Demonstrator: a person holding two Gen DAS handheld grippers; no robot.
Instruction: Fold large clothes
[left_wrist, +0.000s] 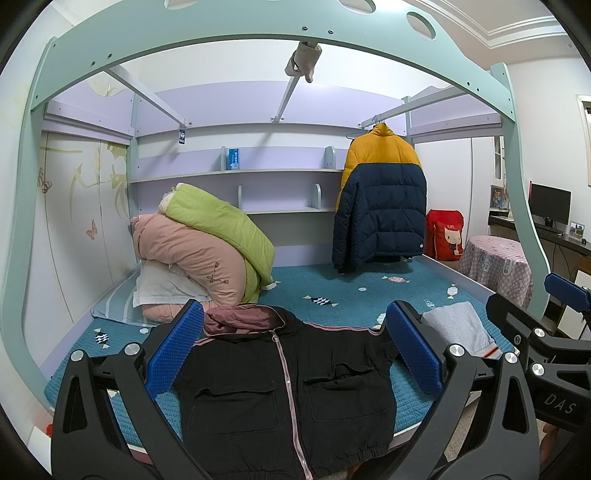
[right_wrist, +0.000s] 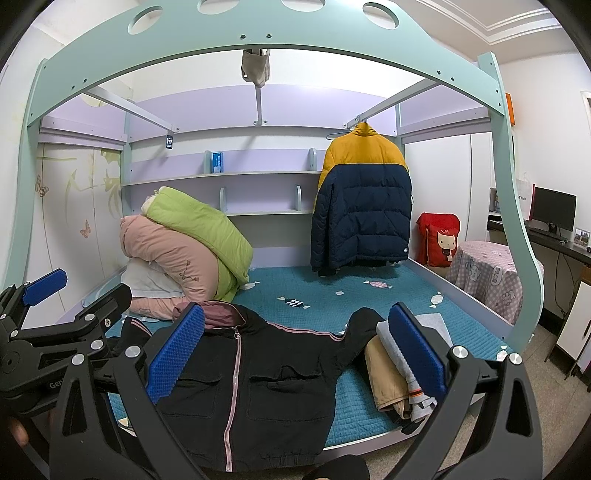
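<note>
A black zip jacket (left_wrist: 288, 387) with a pink zipper and a dusty-pink hood lies flat, front up, at the near edge of the teal bed (left_wrist: 332, 291). It also shows in the right wrist view (right_wrist: 251, 391), with its sleeves spread out to both sides. My left gripper (left_wrist: 295, 350) is open and empty, held above the jacket. My right gripper (right_wrist: 295, 354) is open and empty, also above the jacket. The right gripper shows at the right edge of the left wrist view (left_wrist: 535, 325). The left gripper shows at the left edge of the right wrist view (right_wrist: 55, 314).
Folded clothes (right_wrist: 402, 365), grey on tan, lie at the bed's near right. A pile of pink and green quilts (left_wrist: 207, 251) fills the back left. A yellow and navy puffer jacket (left_wrist: 380, 199) hangs at the back. A covered round table (left_wrist: 498, 266) stands to the right.
</note>
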